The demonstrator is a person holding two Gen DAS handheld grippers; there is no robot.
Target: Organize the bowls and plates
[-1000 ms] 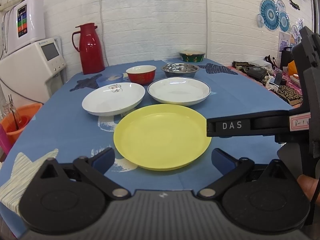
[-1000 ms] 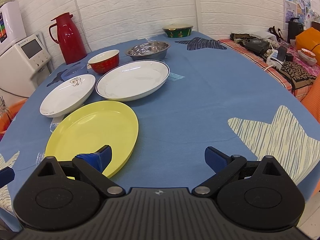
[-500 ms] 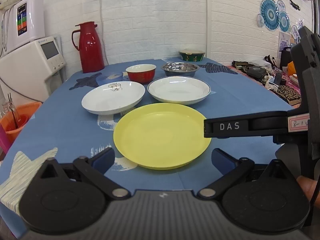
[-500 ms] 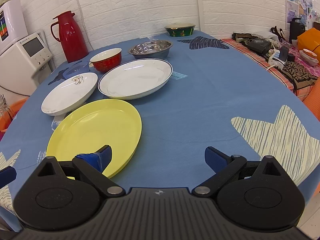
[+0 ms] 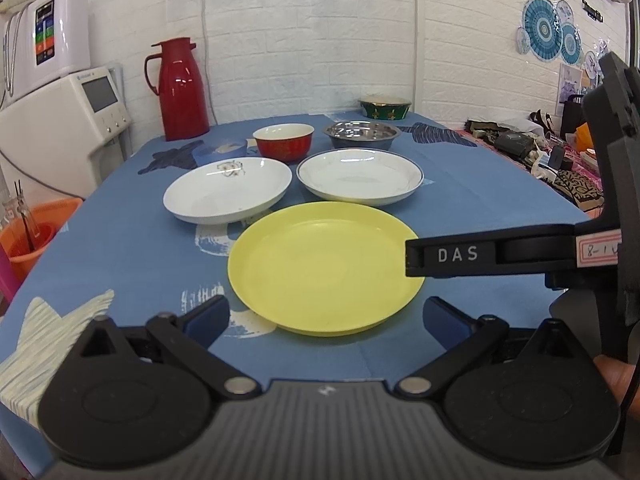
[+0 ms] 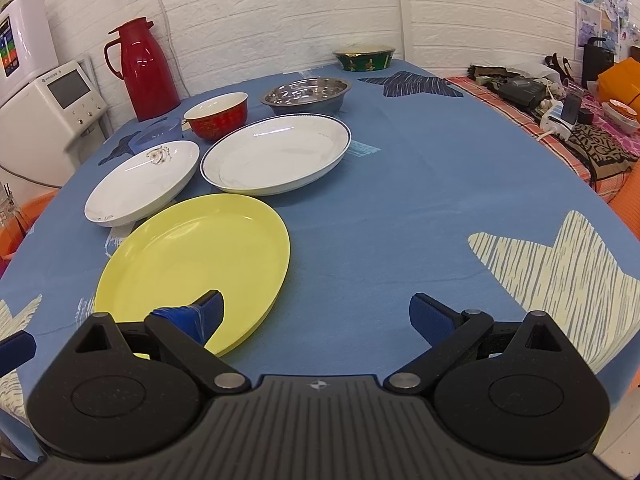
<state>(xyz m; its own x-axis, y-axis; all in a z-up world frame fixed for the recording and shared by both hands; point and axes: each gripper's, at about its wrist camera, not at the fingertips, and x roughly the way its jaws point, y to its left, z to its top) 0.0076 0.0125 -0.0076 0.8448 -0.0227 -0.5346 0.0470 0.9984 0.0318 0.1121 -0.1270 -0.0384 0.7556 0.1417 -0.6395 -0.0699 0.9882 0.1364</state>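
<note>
A yellow plate (image 5: 324,266) (image 6: 196,264) lies nearest on the blue tablecloth. Behind it sit a white flower-marked plate (image 5: 228,196) (image 6: 142,182) and a blue-rimmed white plate (image 5: 360,176) (image 6: 276,154). Farther back stand a red bowl (image 5: 284,142) (image 6: 218,116), a steel bowl (image 5: 362,134) (image 6: 306,94) and a green bowl (image 5: 385,106) (image 6: 364,57). My left gripper (image 5: 326,316) is open in front of the yellow plate's near rim. My right gripper (image 6: 314,314) is open, its left finger over the plate's right edge; its finger (image 5: 452,255) shows from the side in the left wrist view.
A red thermos (image 5: 178,88) (image 6: 140,68) stands at the back left near a small blue dish (image 5: 220,150). White appliances (image 5: 60,120) and an orange basket (image 5: 32,236) lie off the left edge. Clutter (image 6: 560,108) fills a side table on the right. Bare tablecloth (image 6: 420,208) spreads to the right.
Both grippers have shifted slightly; the right one has edged forward and left over the yellow plate's edge. The dishes have not moved.
</note>
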